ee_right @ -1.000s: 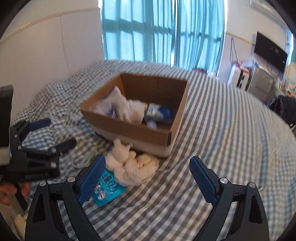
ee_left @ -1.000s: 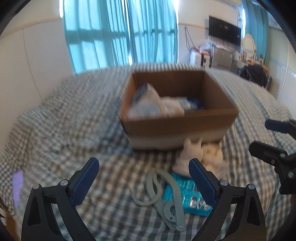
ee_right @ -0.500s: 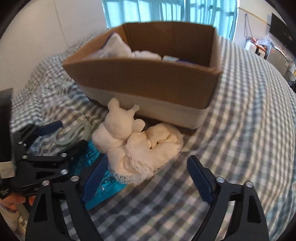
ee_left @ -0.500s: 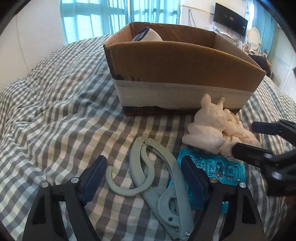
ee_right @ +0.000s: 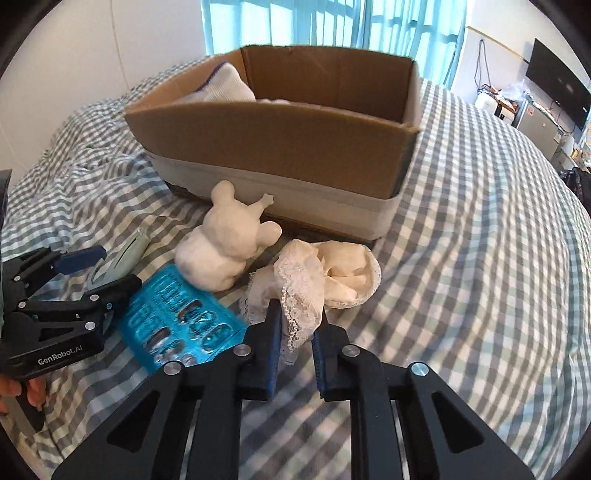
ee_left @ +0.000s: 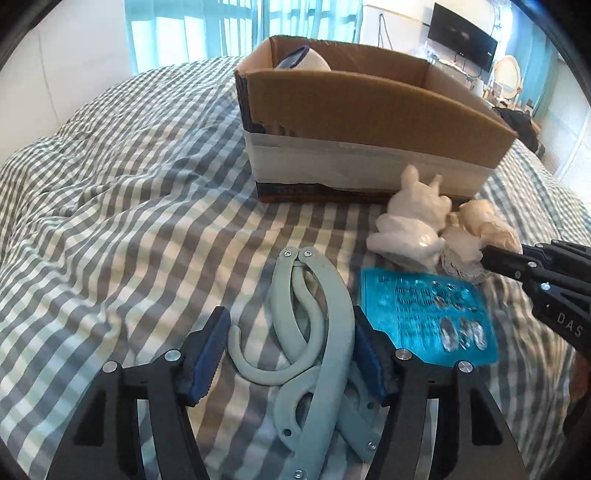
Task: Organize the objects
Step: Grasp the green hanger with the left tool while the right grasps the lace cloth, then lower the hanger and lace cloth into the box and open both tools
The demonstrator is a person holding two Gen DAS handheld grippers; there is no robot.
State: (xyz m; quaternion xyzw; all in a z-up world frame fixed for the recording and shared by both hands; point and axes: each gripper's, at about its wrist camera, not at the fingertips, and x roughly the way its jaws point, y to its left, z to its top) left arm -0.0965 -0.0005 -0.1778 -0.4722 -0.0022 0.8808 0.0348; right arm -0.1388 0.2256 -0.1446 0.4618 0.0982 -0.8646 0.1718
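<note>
A pale green folding hanger (ee_left: pixel 314 332) lies on the checked bedspread. My left gripper (ee_left: pixel 291 350) is partly closed around it, one pad touching its right arm, the left pad a little apart. A blue blister pack (ee_left: pixel 424 317) lies right of it. A white bear figurine (ee_right: pixel 225 247) sits in front of the cardboard box (ee_right: pixel 280 147). My right gripper (ee_right: pixel 295 350) is shut on the lace edge of a cream cloth (ee_right: pixel 325 277), which rests on the bed. The box holds white packets (ee_right: pixel 225 88).
The checked bedspread (ee_right: pixel 480 221) covers the whole bed. Teal curtains (ee_left: pixel 221 29) hang behind the box. A wall TV (ee_left: pixel 461 40) and cluttered furniture (ee_right: pixel 535 122) stand at the far right.
Both grippers moved down and forward to the objects. The left jaws narrowed around the hanger. The right jaws closed on the lace cloth.
</note>
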